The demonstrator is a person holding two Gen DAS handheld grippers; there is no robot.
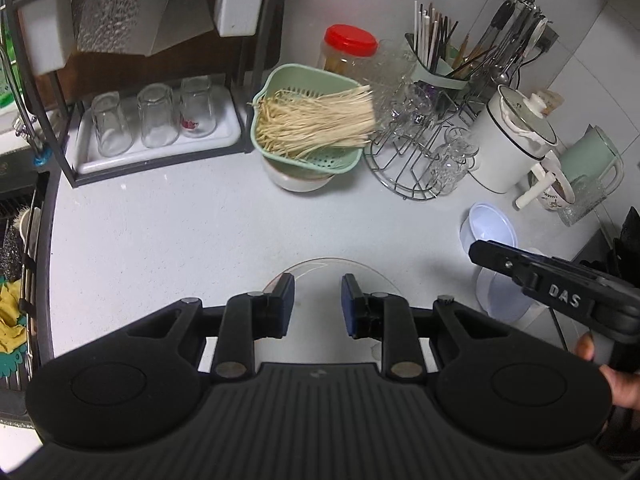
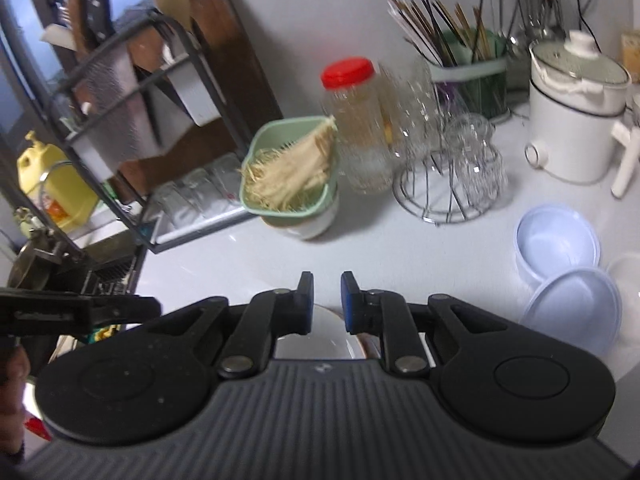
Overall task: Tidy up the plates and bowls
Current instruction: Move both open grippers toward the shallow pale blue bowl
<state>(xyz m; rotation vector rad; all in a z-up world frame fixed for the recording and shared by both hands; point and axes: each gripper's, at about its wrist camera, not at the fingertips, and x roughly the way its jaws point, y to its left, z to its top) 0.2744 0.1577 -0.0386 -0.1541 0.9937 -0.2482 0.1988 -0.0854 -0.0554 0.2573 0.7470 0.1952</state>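
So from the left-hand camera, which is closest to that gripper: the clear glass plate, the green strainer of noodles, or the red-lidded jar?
1. Clear glass plate, lying just past the left gripper, under its fingertips.
2. Green strainer of noodles, farther back, mid-counter.
3. Red-lidded jar, behind the strainer, near the wall.

Both tools, left tool [image 1: 318, 304] and right tool [image 2: 325, 302], are black with blue pads, silver screws and ribbed grey bases.

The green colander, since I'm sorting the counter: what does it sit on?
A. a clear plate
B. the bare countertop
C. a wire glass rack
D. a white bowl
D: the green colander, full of pale noodles, rests on top of a white bowl standing on the countertop.
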